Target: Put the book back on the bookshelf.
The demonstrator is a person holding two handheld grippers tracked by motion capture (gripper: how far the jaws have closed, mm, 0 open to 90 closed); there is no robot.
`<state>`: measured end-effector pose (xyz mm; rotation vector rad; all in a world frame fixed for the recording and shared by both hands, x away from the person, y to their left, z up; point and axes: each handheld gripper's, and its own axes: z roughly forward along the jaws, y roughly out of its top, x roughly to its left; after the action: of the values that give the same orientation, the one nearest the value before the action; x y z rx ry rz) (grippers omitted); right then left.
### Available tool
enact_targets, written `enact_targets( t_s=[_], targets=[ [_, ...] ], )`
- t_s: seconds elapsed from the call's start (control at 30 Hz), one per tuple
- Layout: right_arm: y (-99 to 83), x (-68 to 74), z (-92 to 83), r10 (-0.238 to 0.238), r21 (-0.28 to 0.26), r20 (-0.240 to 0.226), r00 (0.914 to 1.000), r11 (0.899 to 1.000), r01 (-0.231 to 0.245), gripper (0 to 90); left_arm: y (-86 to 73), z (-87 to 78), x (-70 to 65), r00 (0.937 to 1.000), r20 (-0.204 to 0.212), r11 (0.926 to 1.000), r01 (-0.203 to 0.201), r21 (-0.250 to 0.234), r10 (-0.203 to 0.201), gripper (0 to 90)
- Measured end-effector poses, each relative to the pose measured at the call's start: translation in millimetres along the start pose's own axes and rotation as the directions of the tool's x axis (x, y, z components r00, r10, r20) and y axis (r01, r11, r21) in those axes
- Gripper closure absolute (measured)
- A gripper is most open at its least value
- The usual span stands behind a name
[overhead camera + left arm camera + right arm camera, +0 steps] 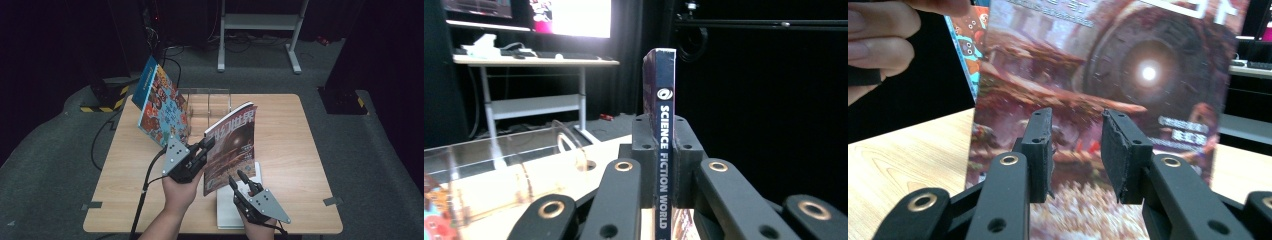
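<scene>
Left of centre in the high view, the left gripper [206, 145] pinches the spine edge of the magazine [232, 145], held upright at mid-frame above the table [300, 150]. It looks light and floppy with a slick cover, so a grip near the spine seems safest. At lower right, the right gripper [237, 178] has spread jaws, gripping nothing.

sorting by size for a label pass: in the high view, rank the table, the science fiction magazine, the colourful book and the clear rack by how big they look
1. table
2. and 3. science fiction magazine and colourful book: look alike, unranked; both are tilted.
4. clear rack, partly hidden.
</scene>
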<state>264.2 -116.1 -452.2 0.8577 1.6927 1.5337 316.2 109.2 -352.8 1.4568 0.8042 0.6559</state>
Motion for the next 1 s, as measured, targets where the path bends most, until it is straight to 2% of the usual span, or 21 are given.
enact_targets(
  t_s=[0.17,0.27,0.37,0.47,0.57,0.63,0.73,0.77,0.87,1.0],
  targets=[
    [-0.5,-3.7,-0.8,-0.005,-0.002,0.015,0.9999,1.0,0.005,65.8,1.7,-3.5,9.7,0.9997,-0.025,0.9996,-0.01,-0.027,0.009,84.0],
    [0.0,-6.6,-1.7,0.004,-0.003,0.023,0.9997,1.0,-0.004,65.7,5.0,-4.1,16.8,0.9991,-0.042,0.9993,-0.001,-0.036,0.0,84.0],
    [0.1,-9.4,-2.7,0.012,-0.003,0.03,0.9995,1.0,-0.012,66.1,8.1,-5.1,22.0,0.9983,-0.058,0.9989,-0.009,-0.047,0.006,84.1],
    [-0.3,-12.1,-2.7,0.005,-0.003,0.039,0.9992,1.0,-0.005,65.9,9.2,-5.9,24.5,0.994,-0.1,0.998,-0.048,-0.041,0.044,84.1],
    [-0.4,-15.1,-2.2,-0.004,0.003,0.042,0.9991,1.0,0.004,65.5,7.2,-7.2,31.5,0.9943,-0.104,0.9987,-0.028,-0.043,0.024,84.0],
    [-1.0,-18.4,-1.1,-0.008,0.015,0.045,0.9989,1.0,0.007,64.5,4.2,-7.9,35.8,0.9941,-0.108,0.9989,-0.018,-0.044,0.013,84.0],
    [-3.3,-26.7,0.0,-0.009,0.034,0.054,0.9985,0.999,0.007,63.6,-1.5,-8.0,39.0,0.9918,-0.124,0.9988,-0.035,-0.034,0.031,84.0],
    [-5.3,-32.0,0.3,-0.007,0.042,0.066,0.9978,0.999,0.004,63.6,-3.6,-7.7,39.6,0.9913,-0.127,0.9986,-0.041,-0.033,0.037,84.0],
    [-13.7,-44.7,-0.1,-0.044,0.098,0.096,0.9944,0.995,0.034,63.7,-9.8,-7.0,41.3,0.9907,-0.121,0.9974,-0.066,-0.027,0.063,84.0],
    [-23.8,-58.6,-10.2,-0.054,0.135,0.128,0.9903,0.99,0.037,64.0,-15.6,-7.4,44.7,0.9919,-0.113,0.9971,-0.063,-0.043,0.058,84.0]
  ],
)
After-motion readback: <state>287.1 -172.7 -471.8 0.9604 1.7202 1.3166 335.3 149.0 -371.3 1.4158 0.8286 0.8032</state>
